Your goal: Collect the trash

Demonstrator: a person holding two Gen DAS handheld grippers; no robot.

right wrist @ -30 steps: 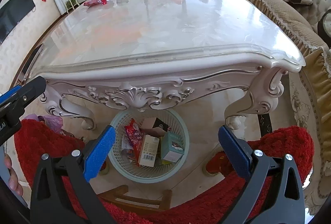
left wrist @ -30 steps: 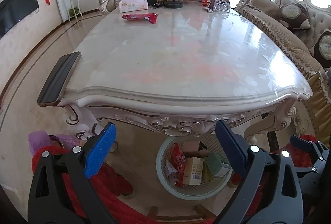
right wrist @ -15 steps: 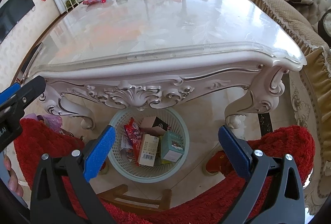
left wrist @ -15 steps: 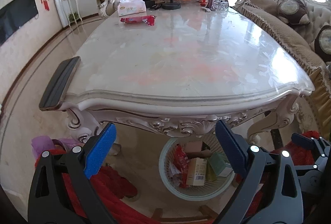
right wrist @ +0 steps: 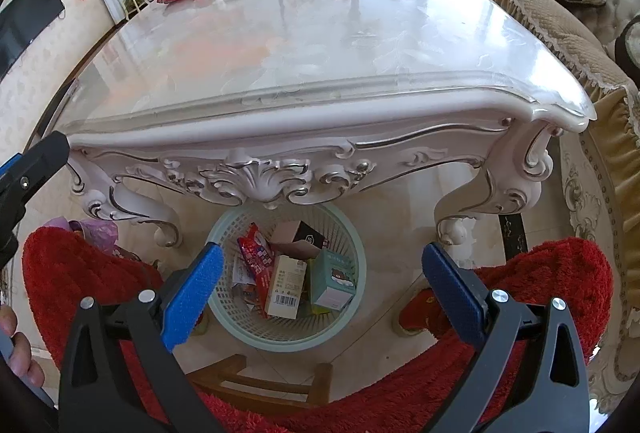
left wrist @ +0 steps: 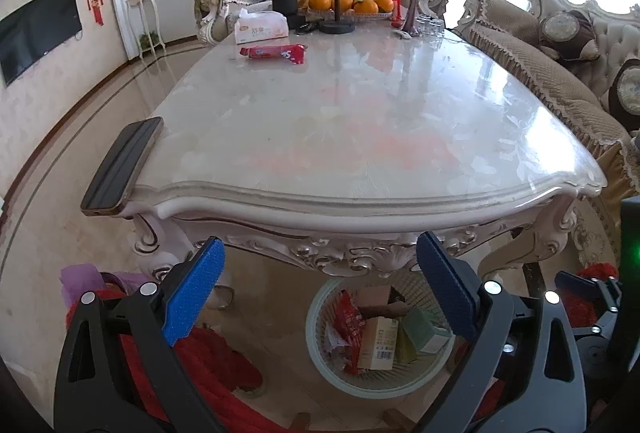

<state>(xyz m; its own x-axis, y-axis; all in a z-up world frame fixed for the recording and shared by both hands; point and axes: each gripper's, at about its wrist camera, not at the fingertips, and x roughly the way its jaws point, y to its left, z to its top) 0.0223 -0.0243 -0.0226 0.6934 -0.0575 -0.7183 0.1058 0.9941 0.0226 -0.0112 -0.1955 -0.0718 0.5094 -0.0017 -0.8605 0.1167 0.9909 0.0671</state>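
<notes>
Remaining on table (left wrist: 360,137): one red snack wrapper (left wrist: 274,53), far left, just in front of tissue box (left wrist: 262,27); long axis left-right, crumpled end at right. One phone (left wrist: 122,167) overhanging near-left corner. One waste basket (right wrist: 352,317) on floor under near table edge, holding one red packet (right wrist: 254,259), one white carton (right wrist: 286,287), one teal box (right wrist: 334,281), one brown box (right wrist: 296,237); loose paper beneath, count unclear. Left gripper (left wrist: 318,297) jaws spread, empty. Right gripper (right wrist: 320,295) jaws spread, empty, over basket.
</notes>
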